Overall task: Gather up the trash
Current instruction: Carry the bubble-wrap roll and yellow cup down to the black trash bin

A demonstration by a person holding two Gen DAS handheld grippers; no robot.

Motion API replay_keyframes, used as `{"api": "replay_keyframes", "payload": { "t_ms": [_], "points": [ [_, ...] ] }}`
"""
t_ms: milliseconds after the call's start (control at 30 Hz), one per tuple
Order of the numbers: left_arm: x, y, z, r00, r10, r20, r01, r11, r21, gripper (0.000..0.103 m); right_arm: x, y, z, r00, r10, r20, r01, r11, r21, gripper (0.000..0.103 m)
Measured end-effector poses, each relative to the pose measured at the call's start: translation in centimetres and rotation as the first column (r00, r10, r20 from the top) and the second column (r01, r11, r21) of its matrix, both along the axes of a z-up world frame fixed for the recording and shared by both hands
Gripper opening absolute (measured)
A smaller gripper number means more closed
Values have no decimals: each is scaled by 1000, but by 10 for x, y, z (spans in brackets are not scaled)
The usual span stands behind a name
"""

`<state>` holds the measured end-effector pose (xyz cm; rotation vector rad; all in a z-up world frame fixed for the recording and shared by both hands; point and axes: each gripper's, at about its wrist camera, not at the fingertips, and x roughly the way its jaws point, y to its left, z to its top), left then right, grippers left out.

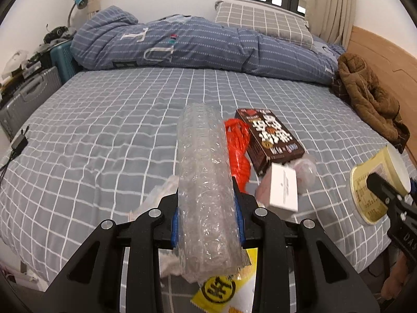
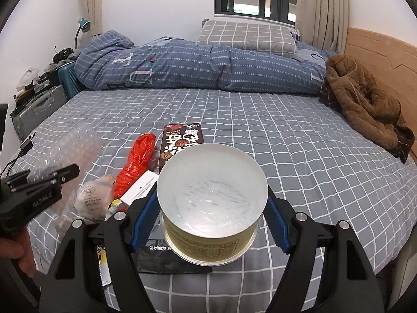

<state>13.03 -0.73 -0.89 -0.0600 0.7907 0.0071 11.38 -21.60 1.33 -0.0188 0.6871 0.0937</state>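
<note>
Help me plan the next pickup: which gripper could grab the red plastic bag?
Neither yet: the left gripper holds the bubble wrap, the right gripper the tub. The red plastic bag lies nearer the left.

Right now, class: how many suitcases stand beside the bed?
2: a grey suitcase nearer the camera, a teal suitcase behind it by the quilt. Others may be hidden.

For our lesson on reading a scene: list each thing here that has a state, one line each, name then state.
Left tool: shut on bubble wrap roll.
Bubble wrap roll: held, lifted.
Right tool: shut on paper bowl.
Paper bowl: empty, upright, held.
Brown box: closed, lying flat.
Red bag: crumpled on bed.
</note>
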Motion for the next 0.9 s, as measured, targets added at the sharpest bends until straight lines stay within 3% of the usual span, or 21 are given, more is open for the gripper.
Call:
{"api": "replay_keyframes", "payload": {
  "t_ms": [900],
  "points": [
    [-74,-15,-15,999,-34,-25,33,999,-32,30,-55,0,-5,1000,0,-18,1,1000,16,70]
  ]
}}
